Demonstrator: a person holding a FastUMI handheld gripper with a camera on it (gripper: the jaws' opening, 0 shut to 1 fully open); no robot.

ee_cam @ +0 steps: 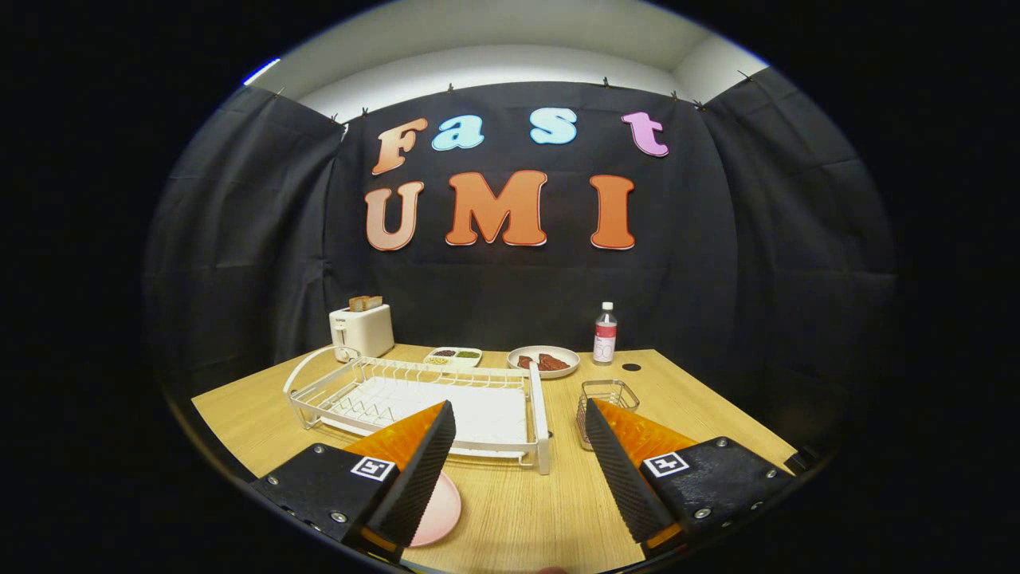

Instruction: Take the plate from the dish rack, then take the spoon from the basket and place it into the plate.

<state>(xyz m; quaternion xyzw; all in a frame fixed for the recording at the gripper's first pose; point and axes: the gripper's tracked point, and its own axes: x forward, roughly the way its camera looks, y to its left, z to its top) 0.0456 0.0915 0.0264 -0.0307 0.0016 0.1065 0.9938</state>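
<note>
My fingers (519, 458) stand apart, gripping nothing. The pink plate (440, 510) lies flat at lower left, partly under my left finger, before the empty dish rack (414, 399).

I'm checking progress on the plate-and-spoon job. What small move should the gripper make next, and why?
Probably swing toward the wire basket, beyond the far finger. The pink plate already lies on the table before the dish rack, partly behind the near finger, and the gripper is open, holding nothing. Whether a spoon sits in the basket can't be made out.
</note>
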